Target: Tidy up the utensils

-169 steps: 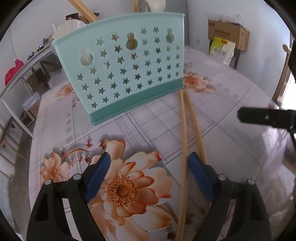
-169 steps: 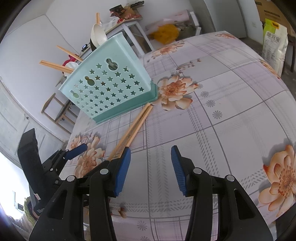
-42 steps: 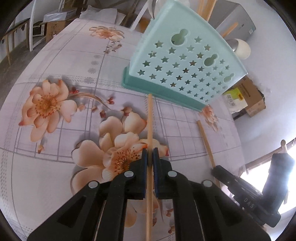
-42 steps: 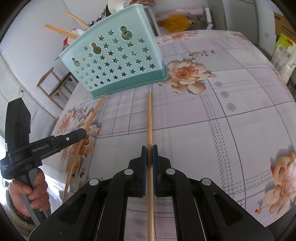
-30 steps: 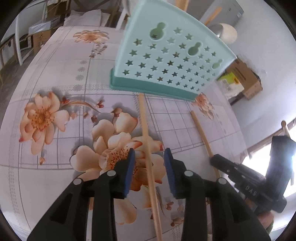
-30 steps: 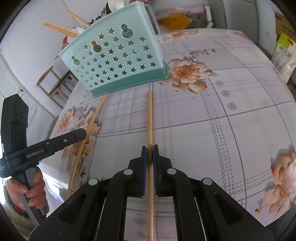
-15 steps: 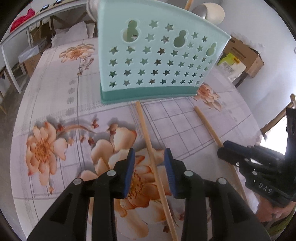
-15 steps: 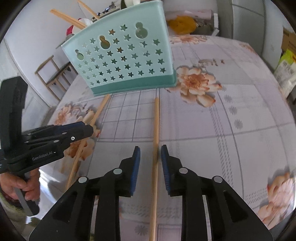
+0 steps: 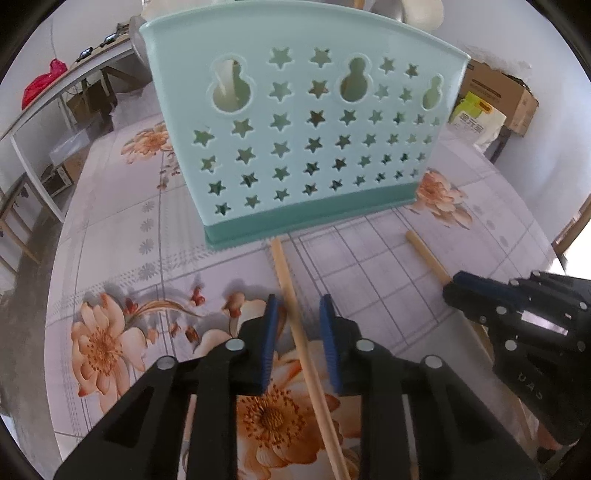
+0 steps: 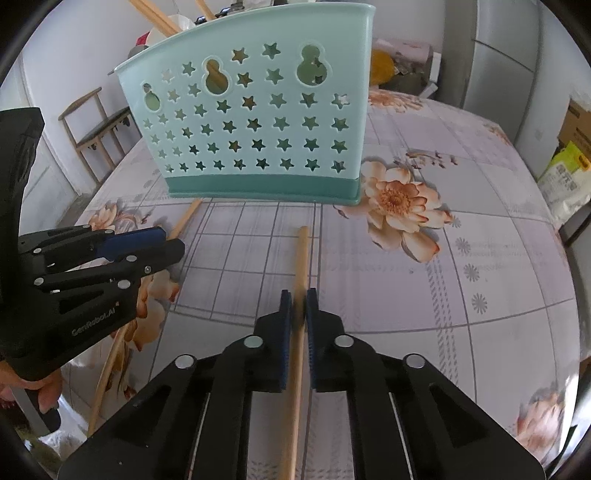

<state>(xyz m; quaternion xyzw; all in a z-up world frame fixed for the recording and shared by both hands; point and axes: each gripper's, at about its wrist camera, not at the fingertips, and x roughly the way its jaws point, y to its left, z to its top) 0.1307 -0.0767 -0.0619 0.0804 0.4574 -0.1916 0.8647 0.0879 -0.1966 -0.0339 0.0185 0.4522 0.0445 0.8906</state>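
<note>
Behind holder (image 10: 258,122), utensils perhaps chopsticks (image 10: 155,16)

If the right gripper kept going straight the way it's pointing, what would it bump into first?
Probably the table. The right gripper tilts downward, its fingers closed on a wooden chopstick, so the tablecloth just ahead likely comes first. If it skimmed level, the teal utensil basket would be next, though depth is hard to judge.
</note>
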